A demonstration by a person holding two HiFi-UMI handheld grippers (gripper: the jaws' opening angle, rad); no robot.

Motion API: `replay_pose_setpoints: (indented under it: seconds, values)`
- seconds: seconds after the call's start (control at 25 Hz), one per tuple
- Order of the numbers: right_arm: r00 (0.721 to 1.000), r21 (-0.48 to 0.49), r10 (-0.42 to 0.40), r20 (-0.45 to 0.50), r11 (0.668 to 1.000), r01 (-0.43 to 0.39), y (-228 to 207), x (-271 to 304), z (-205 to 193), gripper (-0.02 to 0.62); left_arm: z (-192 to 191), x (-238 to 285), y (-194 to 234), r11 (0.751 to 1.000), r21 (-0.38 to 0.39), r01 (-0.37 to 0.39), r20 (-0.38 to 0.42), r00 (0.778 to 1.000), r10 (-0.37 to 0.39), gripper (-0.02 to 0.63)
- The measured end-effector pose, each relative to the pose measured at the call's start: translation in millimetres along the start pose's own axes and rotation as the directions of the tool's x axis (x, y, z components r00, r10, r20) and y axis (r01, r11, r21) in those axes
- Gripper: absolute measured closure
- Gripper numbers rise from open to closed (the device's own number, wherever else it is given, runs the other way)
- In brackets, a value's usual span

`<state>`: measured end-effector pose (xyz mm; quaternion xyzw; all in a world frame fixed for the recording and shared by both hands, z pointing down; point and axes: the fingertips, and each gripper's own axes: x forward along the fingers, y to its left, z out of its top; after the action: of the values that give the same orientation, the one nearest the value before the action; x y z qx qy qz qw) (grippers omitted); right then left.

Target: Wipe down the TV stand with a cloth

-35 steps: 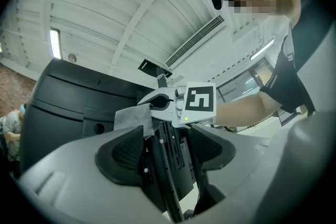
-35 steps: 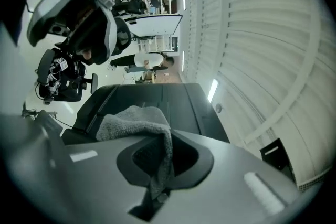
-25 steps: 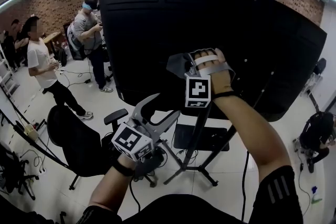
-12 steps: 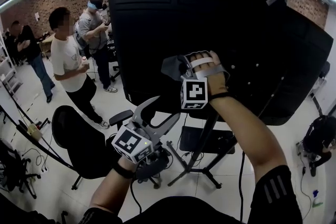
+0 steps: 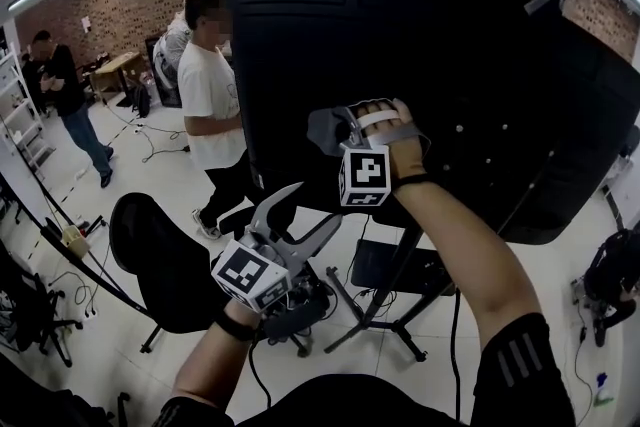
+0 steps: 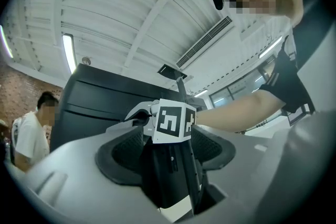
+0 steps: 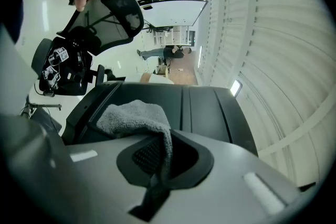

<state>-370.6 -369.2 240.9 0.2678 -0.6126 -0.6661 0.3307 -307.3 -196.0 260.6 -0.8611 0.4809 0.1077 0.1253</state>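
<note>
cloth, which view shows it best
The right gripper view: the grey cloth sits mid-frame, clamped by the right gripper against the black panel. The head view shows a small grey fold; the left gripper view, hardly anything.

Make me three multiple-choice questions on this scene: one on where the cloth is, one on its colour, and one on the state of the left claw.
1. Where is the cloth?
A) in the left claw
B) in the right claw, at the black TV's back
C) held by neither claw

2. What colour is the cloth?
A) red
B) grey
C) yellow

3. How is the left claw?
A) open, empty
B) shut on the cloth
C) shut, empty

Answers:
1 B: the right gripper view shows its jaws pinching the cloth at the panel.
2 B: it looks grey in both views.
3 A: its jaws stand apart, gripping nothing.
</note>
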Motion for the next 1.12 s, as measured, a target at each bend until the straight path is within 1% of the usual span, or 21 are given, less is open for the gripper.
replay_pose_setpoints:
  seconds: [0.08,0.2,0.32,0.52,0.64,0.72,0.88,1.0,1.12]
  values:
    - [0.999,0.090,-0.004,0.043,0.996,0.000,-6,-13,4,0.586,0,1,0,1.000,0.000,0.001,0.003,1.000,-0.001,0.298]
    - [0.993,0.248,-0.021,0.114,0.969,-0.008,-14,-33,-1,0.588,-2,8,-7,1.000,0.002,0.013,0.007,1.000,-0.013,0.298]
    - [0.989,0.321,-0.057,0.137,0.947,0.010,-23,-65,-25,0.586,-1,27,-29,0.999,0.008,0.048,0.016,0.999,-0.048,0.298]
    - [0.985,0.387,-0.131,0.111,0.919,0.079,-50,-125,-75,0.586,8,62,-64,0.993,0.022,0.117,0.041,0.992,-0.118,0.298]
    - [0.984,0.442,-0.156,0.091,0.891,0.101,-59,-160,-110,0.586,10,83,-87,0.987,0.023,0.160,0.055,0.985,-0.161,0.298]
    - [0.982,0.493,-0.174,0.076,0.862,0.115,-64,-184,-135,0.586,12,98,-104,0.982,0.024,0.187,0.065,0.980,-0.189,0.298]
    - [0.979,0.591,-0.203,0.036,0.794,0.143,-68,-229,-189,0.586,11,122,-137,0.972,0.024,0.234,0.069,0.969,-0.236,0.298]
    - [0.974,0.620,-0.225,-0.002,0.764,0.178,-70,-259,-233,0.587,9,139,-159,0.965,0.021,0.263,0.069,0.962,-0.263,0.298]
    - [0.966,0.658,-0.252,-0.051,0.719,0.222,-76,-286,-281,0.586,6,155,-177,0.960,0.022,0.278,0.064,0.958,-0.279,0.298]
